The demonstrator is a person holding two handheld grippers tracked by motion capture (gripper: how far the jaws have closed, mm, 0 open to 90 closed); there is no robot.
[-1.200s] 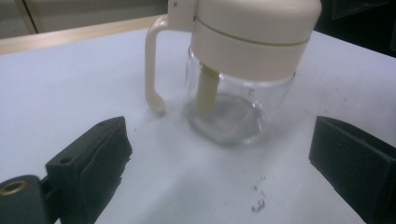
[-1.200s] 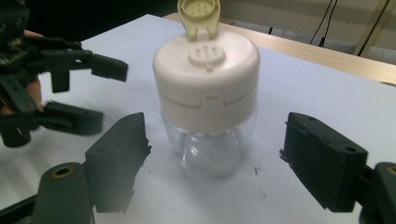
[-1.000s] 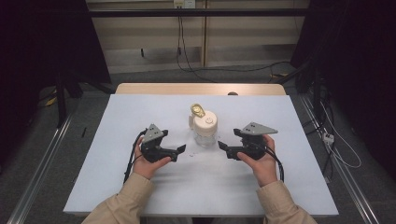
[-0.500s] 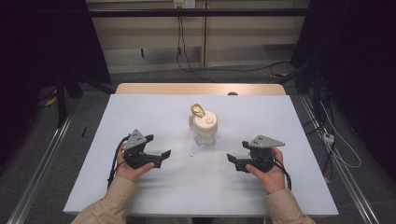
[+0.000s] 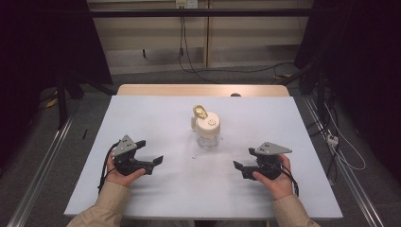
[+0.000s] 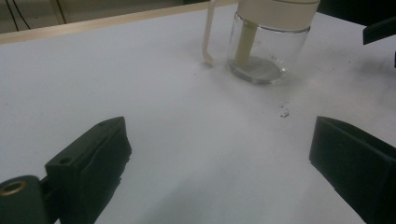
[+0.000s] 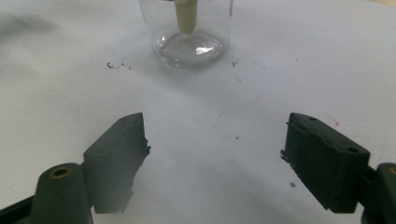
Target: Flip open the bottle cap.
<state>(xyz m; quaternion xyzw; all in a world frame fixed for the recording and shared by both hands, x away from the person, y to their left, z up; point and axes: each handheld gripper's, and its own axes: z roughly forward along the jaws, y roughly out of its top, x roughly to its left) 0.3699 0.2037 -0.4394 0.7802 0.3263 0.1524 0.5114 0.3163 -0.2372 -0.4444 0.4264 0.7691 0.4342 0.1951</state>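
Observation:
A clear glass jar (image 5: 207, 128) with a cream lid and a gold-coloured flip piece stands upright in the middle of the white table (image 5: 142, 109). My left gripper (image 5: 150, 152) rests low on the table to the jar's left and nearer the person, open, with nothing between its fingers. My right gripper (image 5: 244, 159) sits to the jar's right, also open and holding nothing. In the left gripper view the jar (image 6: 268, 46) stands ahead at the upper right of my left gripper (image 6: 219, 135). In the right gripper view the jar's base (image 7: 189, 37) lies straight beyond my right gripper (image 7: 215, 126).
A strip of bare wood (image 5: 198, 90) shows along the table's far edge. Small dark specks (image 7: 114, 65) lie on the white surface near the jar. Cables trail over the floor behind the table and at its right side.
Both hands have drawn back from the jar, toward the person and outward to each side. The jar has stayed where it was.

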